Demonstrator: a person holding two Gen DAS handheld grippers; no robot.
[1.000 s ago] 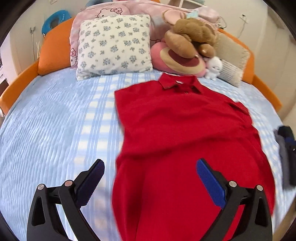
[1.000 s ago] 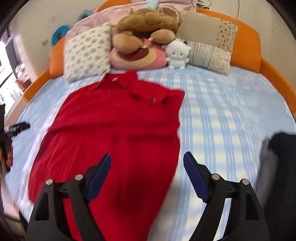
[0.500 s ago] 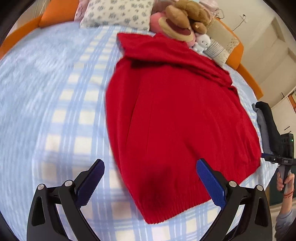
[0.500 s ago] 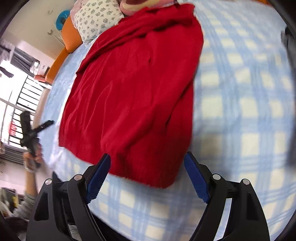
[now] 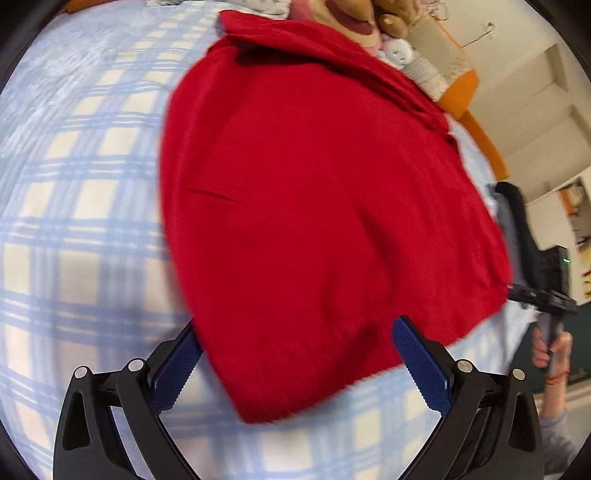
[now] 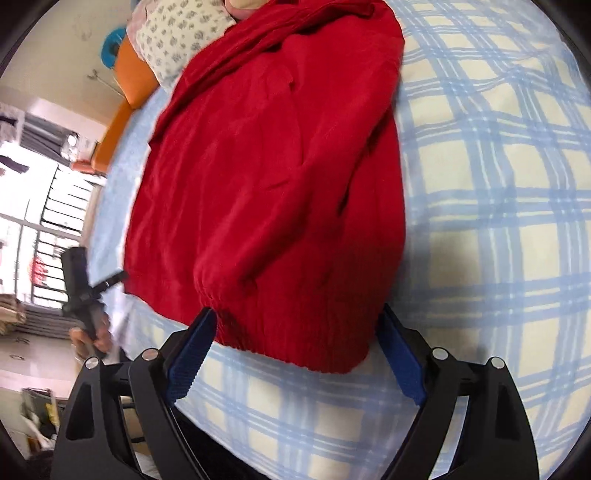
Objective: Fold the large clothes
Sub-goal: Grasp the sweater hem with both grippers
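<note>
A large red knit garment [image 5: 325, 192] lies spread on the blue plaid bed sheet [image 5: 85, 229], collar toward the pillows. My left gripper [image 5: 299, 365] hangs open low over its near left hem corner, which lies between the blue pads [image 5: 421, 365] without being pressed. In the right wrist view the same garment [image 6: 273, 177] shows its ribbed right hem corner between the jaws of my right gripper [image 6: 297, 350]. Those jaws are opening, and the cloth puckers at the left fingertip [image 6: 192, 350]. Each gripper also shows in the other's view, held by a hand [image 5: 550, 347].
A floral pillow [image 6: 177, 33], plush toys [image 5: 354, 18] and a beige cushion [image 5: 436, 59] line the orange bed frame [image 6: 129, 85] at the head. Dark clothes [image 5: 517, 218] lie by the bed's right edge. A barred window [image 6: 40, 206] is off to the left.
Both grippers have dropped and tilted down toward the hem, so the red garment now fills each view and its corners sit between the jaws. The right jaws stand slightly wider.
</note>
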